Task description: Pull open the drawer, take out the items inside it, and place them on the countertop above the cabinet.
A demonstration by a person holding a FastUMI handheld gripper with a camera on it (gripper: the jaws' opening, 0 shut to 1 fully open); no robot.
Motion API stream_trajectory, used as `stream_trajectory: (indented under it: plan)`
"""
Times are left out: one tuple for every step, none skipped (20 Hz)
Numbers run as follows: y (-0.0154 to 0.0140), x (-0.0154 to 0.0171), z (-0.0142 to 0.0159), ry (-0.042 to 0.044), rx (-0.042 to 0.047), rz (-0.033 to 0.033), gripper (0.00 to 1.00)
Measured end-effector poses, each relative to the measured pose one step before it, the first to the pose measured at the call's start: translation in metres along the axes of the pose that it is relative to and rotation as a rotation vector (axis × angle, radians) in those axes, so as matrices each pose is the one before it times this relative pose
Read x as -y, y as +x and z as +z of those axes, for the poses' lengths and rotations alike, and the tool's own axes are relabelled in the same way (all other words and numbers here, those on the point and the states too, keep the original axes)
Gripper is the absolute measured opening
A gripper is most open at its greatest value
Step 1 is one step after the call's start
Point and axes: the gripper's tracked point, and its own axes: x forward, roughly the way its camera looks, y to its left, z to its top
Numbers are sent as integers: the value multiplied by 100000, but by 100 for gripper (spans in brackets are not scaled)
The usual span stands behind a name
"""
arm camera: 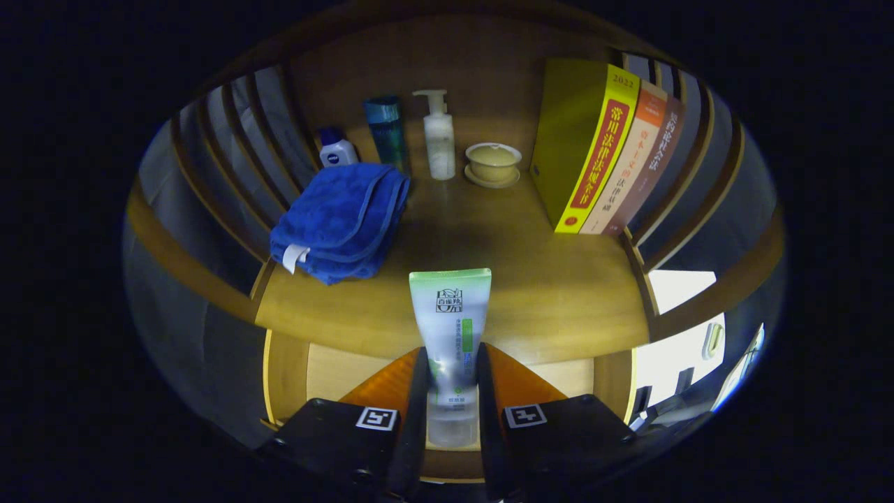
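1. Gripper view, and my tool (452, 391) is clenched on the tube (450, 335): both fingers press its sides near the cap end, so I'd say the grip is firm.
2. The tube stands between the fingers, cap end down toward me, crimped green end pointing ahead over the counter (559, 293). Its long axis runs straight along the fingers.
3. Held low like that, the flat end leads, which I judge suits laying it down on the wood.
4. Below the fingers I see the open drawer (335, 370), pale inside, under the counter's front edge.
5. Just ahead to the left lies a folded blue towel (342, 220). Beyond it stand a small bottle (338, 150), a blue canister (386, 136) and a pump bottle (438, 136).
6. A lidded cup (493, 162) sits mid-back and upright books (601, 150) stand on the right, leaving bare wood in front for the tube.
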Motion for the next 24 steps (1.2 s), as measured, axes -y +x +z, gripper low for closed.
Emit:
stream_trajectory:
  plan:
    - [554, 219, 974, -249, 587, -1186, 42]
    - [564, 254, 872, -540, 172, -796, 42]
    - [629, 216, 846, -13, 449, -1033, 42]
    - [732, 89, 839, -76, 190, -675, 42]
    - [846, 40, 676, -174, 402, -584, 42]
    - [882, 127, 652, -250, 319, -717, 42]
    - [717, 153, 332, -200, -317, -621, 42]
    - [873, 32, 280, 326, -947, -261, 42]
    - [897, -12, -27, 592, -1390, 149, 42]
    - [943, -89, 41, 298, -1208, 553, 42]
    - [1024, 126, -88, 186, -1504, -180, 42]
    - [766, 77, -174, 382, -1852, -164, 42]
    - [793, 41, -312, 637, -1284, -149, 42]
    - [547, 45, 0, 241, -502, -335, 42]
    - [262, -79, 79, -116, -242, -28, 44]
    - [-125, -58, 39, 58, 487, 53, 44]
    - [-115, -134, -146, 340, 82, 550, 47]
    - [-394, -10, 174, 800, 1699, 442, 47]
    - [-600, -17, 263, 1054, 1953, 436, 52]
    - [-532, 168, 240, 791, 2151, -61, 53]
    - [-576, 238, 143, 1389, 2424, -337, 61]
    - [-569, 166, 121, 675, 2339, -141, 69]
    - [-706, 236, 92, 310, 2905, -481, 77]
    - [-806, 477, 85, 77, 2812, -1154, 85]
